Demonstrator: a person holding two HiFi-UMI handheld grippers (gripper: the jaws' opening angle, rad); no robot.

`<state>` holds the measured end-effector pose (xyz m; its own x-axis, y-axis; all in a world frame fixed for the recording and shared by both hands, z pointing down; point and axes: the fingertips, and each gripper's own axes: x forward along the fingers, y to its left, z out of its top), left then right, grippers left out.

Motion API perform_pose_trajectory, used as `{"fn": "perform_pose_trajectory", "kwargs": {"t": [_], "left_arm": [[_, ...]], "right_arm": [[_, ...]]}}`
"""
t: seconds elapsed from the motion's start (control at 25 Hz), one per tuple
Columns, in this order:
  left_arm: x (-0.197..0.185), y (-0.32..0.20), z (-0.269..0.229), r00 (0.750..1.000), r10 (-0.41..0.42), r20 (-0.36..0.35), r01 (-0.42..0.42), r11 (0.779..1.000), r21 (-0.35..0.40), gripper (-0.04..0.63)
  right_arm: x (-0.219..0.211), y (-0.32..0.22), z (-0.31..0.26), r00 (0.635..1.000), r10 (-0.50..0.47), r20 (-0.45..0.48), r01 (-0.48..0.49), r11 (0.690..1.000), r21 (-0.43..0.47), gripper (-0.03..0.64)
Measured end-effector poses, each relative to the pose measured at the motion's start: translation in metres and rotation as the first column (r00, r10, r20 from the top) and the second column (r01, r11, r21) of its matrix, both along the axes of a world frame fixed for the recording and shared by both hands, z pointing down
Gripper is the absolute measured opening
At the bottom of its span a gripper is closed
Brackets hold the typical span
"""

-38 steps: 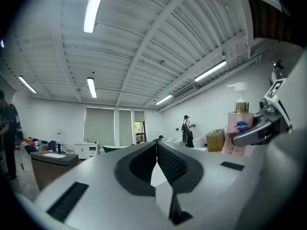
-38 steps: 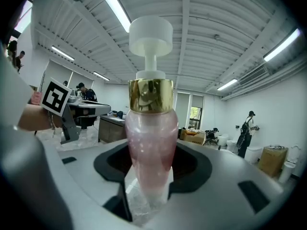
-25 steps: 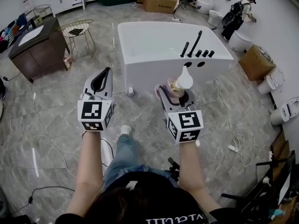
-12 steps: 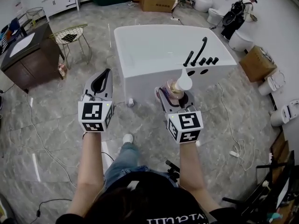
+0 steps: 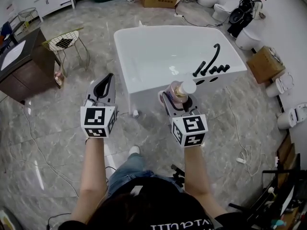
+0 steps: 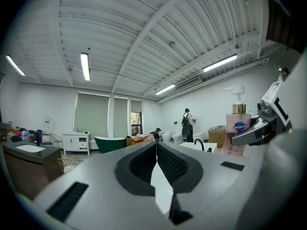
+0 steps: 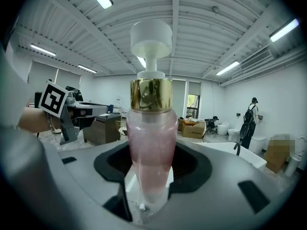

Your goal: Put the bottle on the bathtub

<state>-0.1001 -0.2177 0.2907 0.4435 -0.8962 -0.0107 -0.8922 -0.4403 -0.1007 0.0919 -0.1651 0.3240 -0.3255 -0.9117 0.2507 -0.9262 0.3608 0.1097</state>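
My right gripper (image 5: pixel 175 96) is shut on a pink pump bottle (image 5: pixel 180 90) with a gold collar and white pump head, held upright. In the right gripper view the bottle (image 7: pixel 151 143) stands between the jaws and fills the middle. It hangs just in front of the near wall of the white bathtub (image 5: pixel 144 87), close to the corner with the black faucet (image 5: pixel 212 61). My left gripper (image 5: pixel 103 86) is shut with nothing in it, left of the bottle and short of the tub. The left gripper view shows the bottle (image 6: pixel 238 131) at its right.
A dark wooden vanity (image 5: pixel 19 63) and a wire chair (image 5: pixel 64 42) stand at the left. Cardboard boxes (image 5: pixel 266 63), white toilets (image 5: pixel 295 114) and a person (image 5: pixel 242 13) are at the right and back. Cables (image 5: pixel 237 138) trail over the marble floor.
Both grippers and the bottle have come closer to the bathtub, which now sits nearer in the head view. Both grips stay the same.
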Motion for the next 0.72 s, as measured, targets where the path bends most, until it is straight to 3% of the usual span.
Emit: {"fn": "perform_pose_trajectory", "kwargs": {"t": [0.32,0.72], "left_arm": [[-0.010,-0.078,0.027,1.000,0.017,0.004,-0.017,0.998,-0.062,0.012],[-0.002,-0.129,0.084,1.000,0.028,0.014,-0.025,0.988,-0.154,0.012]], "right_arm": [[-0.009,-0.084,0.026,1.000,0.014,0.010,-0.013,0.998,-0.062,0.229],[-0.016,-0.153,0.091,1.000,-0.021,0.000,0.021,0.988,-0.154,0.229]]}}
